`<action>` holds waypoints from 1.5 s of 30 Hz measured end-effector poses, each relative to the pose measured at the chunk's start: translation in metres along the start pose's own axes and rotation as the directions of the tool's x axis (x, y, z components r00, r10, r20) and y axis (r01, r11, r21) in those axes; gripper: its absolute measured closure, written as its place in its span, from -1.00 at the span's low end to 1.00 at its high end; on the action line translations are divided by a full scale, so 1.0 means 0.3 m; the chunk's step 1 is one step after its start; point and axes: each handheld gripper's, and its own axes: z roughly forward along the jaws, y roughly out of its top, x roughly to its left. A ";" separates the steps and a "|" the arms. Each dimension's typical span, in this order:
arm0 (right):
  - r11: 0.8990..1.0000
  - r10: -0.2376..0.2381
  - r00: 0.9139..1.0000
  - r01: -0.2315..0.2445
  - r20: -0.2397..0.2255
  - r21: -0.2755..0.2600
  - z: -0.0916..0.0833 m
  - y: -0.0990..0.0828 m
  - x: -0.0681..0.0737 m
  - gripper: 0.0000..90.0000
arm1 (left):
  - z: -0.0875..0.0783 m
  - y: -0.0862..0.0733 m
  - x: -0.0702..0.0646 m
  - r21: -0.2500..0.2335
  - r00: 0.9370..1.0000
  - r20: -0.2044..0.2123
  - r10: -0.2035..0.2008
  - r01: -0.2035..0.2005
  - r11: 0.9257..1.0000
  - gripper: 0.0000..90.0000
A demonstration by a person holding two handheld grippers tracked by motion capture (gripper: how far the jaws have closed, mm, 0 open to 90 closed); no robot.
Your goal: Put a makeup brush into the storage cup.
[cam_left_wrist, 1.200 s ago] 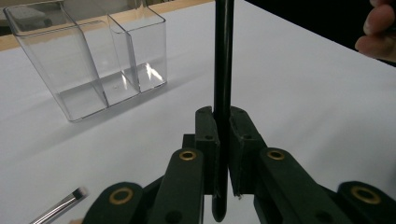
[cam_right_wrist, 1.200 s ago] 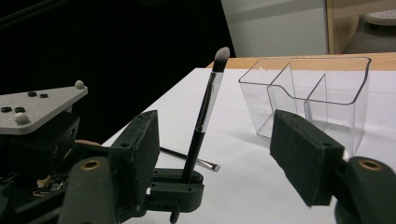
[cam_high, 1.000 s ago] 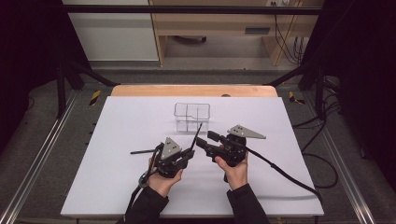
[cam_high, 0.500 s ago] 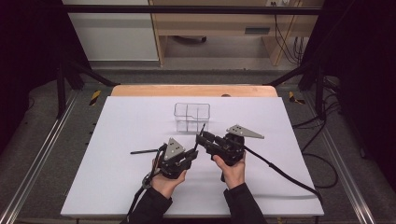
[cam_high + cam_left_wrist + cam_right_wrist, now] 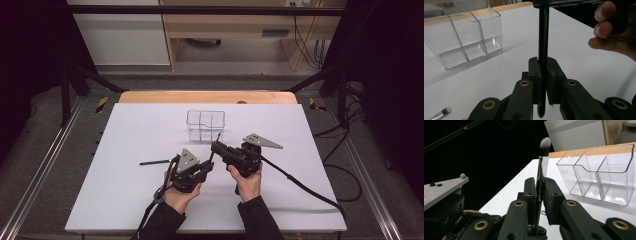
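Both grippers' jaws clamped on slim black-handled makeup brush (image 5: 543,37), left gripper (image 5: 207,166) low, right gripper (image 5: 216,147) just closed near ferrule, just short of clear plastic three-compartment organizer (image 5: 205,125); handover underway, insertion pending, second brush (image 5: 154,162) remaining.

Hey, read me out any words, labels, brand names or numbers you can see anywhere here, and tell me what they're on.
None: no readable text on the brush, the clear organizer, either gripper or the white table.
A dark plate on the wooden furniture behind the table is too small and blurred to read.
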 end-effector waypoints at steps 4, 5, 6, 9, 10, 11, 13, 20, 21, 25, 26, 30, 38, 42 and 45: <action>1.000 -0.003 1.000 0.002 -0.018 -0.001 -0.005 0.001 0.002 0.86 | -0.002 0.000 -0.004 -0.008 1.000 0.001 0.002 -0.002 1.000 0.84; 1.000 -0.003 1.000 0.003 -0.021 -0.004 -0.006 0.001 0.004 0.86 | -0.003 0.000 -0.005 -0.009 1.000 0.000 0.004 -0.004 1.000 0.84; 1.000 -0.003 1.000 0.003 -0.021 -0.004 -0.006 0.001 0.004 0.86 | -0.003 0.000 -0.005 -0.009 1.000 0.000 0.004 -0.004 1.000 0.84; 1.000 -0.015 0.999 0.015 -0.029 -0.005 -0.011 0.003 0.005 0.87 | -0.005 0.000 -0.003 -0.017 1.000 0.006 0.023 -0.023 1.000 0.81; 1.000 -0.015 0.999 0.015 -0.029 -0.005 -0.011 0.003 0.005 0.87 | -0.005 0.000 -0.003 -0.017 1.000 0.006 0.023 -0.023 1.000 0.76; 1.000 -0.020 0.999 0.020 -0.034 0.000 -0.013 0.003 0.006 0.87 | -0.006 0.001 -0.002 -0.019 1.000 0.010 0.028 -0.028 0.999 0.72; 1.000 -0.025 0.999 0.025 -0.033 0.000 -0.014 0.004 0.006 0.87 | -0.008 0.001 0.002 -0.023 0.999 0.021 0.045 -0.045 0.999 0.66; 0.998 -0.064 0.998 0.064 -0.015 -0.003 -0.024 0.010 0.004 0.87 | -0.023 0.005 0.019 -0.041 0.992 0.049 0.116 -0.114 0.993 0.05; 0.998 -0.068 0.998 0.068 -0.014 -0.003 -0.026 0.011 0.005 0.87 | -0.028 0.008 0.025 -0.042 0.989 0.046 0.138 -0.136 0.990 0.02; 0.997 -0.079 0.997 0.079 -0.009 -0.006 -0.032 0.017 0.004 0.87 | -0.029 0.012 0.029 -0.037 0.984 0.050 0.173 -0.172 0.984 -0.23; 0.997 -0.079 0.997 0.079 -0.009 -0.006 -0.032 0.017 0.004 0.87 | -0.030 0.012 0.030 -0.034 0.981 0.051 0.185 -0.184 0.982 -0.23; 0.996 -0.093 0.996 0.093 0.002 -0.016 -0.035 0.023 0.003 0.87 | -0.042 0.006 0.024 0.014 0.982 0.074 0.176 -0.178 0.984 -0.39; 0.990 -0.138 0.990 0.138 0.031 -0.016 -0.039 0.026 -0.001 0.87 | -0.072 -0.002 0.055 0.041 0.981 0.080 0.176 -0.180 0.983 -0.55; 0.989 -0.148 0.988 0.149 0.043 -0.015 -0.040 0.031 -0.005 0.87 | -0.086 -0.006 0.074 0.054 0.983 0.067 0.172 -0.176 0.983 -0.60; 0.987 -0.159 0.986 0.160 0.052 -0.016 -0.043 0.035 -0.007 0.87 | -0.100 -0.014 0.095 0.066 0.984 0.066 0.165 -0.170 0.983 -0.65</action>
